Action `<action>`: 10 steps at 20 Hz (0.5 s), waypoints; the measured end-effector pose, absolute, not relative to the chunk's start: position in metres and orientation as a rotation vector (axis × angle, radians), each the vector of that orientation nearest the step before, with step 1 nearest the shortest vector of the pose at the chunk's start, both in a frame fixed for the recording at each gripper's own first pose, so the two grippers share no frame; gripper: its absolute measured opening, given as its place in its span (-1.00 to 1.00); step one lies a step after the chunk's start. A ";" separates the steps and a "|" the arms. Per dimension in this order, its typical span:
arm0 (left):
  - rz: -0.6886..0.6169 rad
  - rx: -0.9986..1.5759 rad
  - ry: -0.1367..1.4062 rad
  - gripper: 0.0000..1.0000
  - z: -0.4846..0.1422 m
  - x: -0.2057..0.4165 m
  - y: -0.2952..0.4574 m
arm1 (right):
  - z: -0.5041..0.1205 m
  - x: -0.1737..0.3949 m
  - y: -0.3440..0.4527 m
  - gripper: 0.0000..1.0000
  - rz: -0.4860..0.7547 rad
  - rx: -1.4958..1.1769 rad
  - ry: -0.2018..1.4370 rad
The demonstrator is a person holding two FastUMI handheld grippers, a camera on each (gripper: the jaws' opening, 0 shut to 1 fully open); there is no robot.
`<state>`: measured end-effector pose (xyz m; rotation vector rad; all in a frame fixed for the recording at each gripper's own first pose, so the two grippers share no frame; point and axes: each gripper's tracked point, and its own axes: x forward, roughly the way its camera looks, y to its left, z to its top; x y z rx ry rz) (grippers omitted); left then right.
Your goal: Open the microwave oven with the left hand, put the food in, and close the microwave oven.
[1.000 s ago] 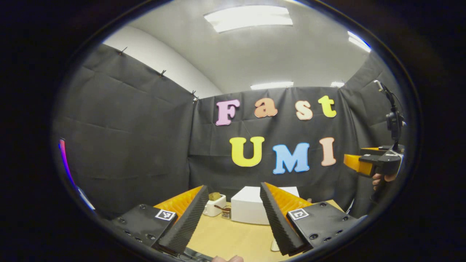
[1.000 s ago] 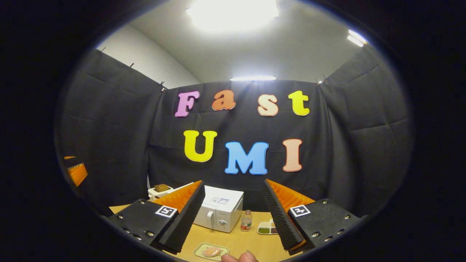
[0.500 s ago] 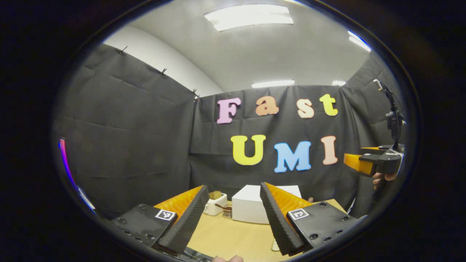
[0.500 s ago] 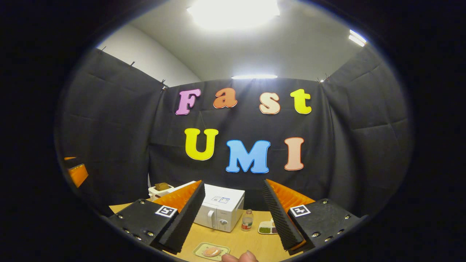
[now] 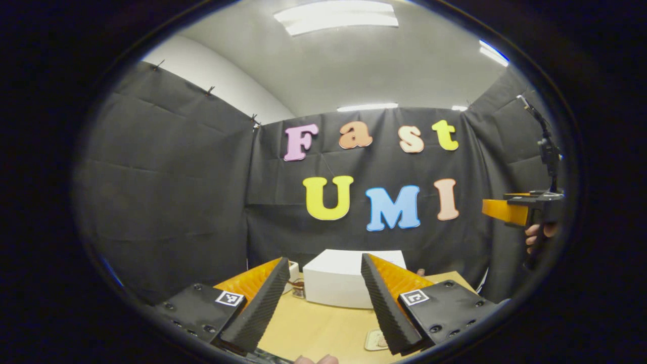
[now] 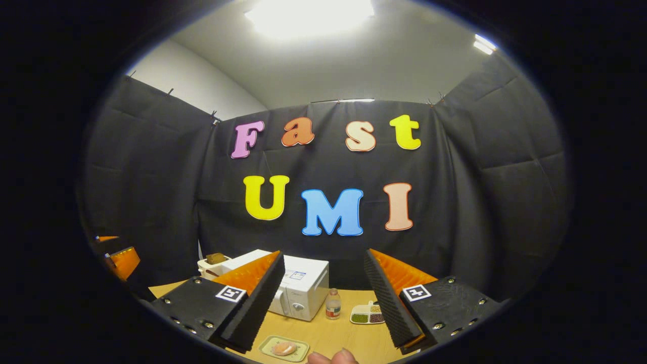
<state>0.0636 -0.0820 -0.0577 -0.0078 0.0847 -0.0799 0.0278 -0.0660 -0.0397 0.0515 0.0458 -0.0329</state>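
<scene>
Both grippers' fingers gape wide, empty; microwave (image 6: 298, 290) door label too small to read

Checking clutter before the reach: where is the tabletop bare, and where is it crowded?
Bare wood lies in front of the microwave, between it and the food tray. It is crowded right of the microwave, where the bottle and divided dish stand, and behind it, by the toaster.

Left tool (image 5: 321, 298) and right tool (image 6: 323, 298) both gape wide.

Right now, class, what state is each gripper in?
Left gripper: open, holding nothing.
Right gripper: open, holding nothing.
</scene>
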 end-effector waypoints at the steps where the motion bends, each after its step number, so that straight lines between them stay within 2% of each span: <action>1: -0.092 -0.008 0.085 0.87 -0.063 0.069 -0.092 | -0.041 0.028 -0.068 0.94 -0.028 0.054 0.045; 6: -0.195 -0.008 0.124 0.89 -0.101 0.118 -0.135 | -0.047 0.048 -0.076 0.94 -0.065 0.019 0.053; 9: -0.273 -0.023 0.154 0.89 -0.138 0.159 -0.155 | -0.055 0.060 -0.072 0.94 -0.127 0.019 0.083; 10: -0.298 -0.032 0.154 0.97 -0.147 0.174 -0.161 | -0.053 0.066 -0.069 0.93 -0.135 0.005 0.081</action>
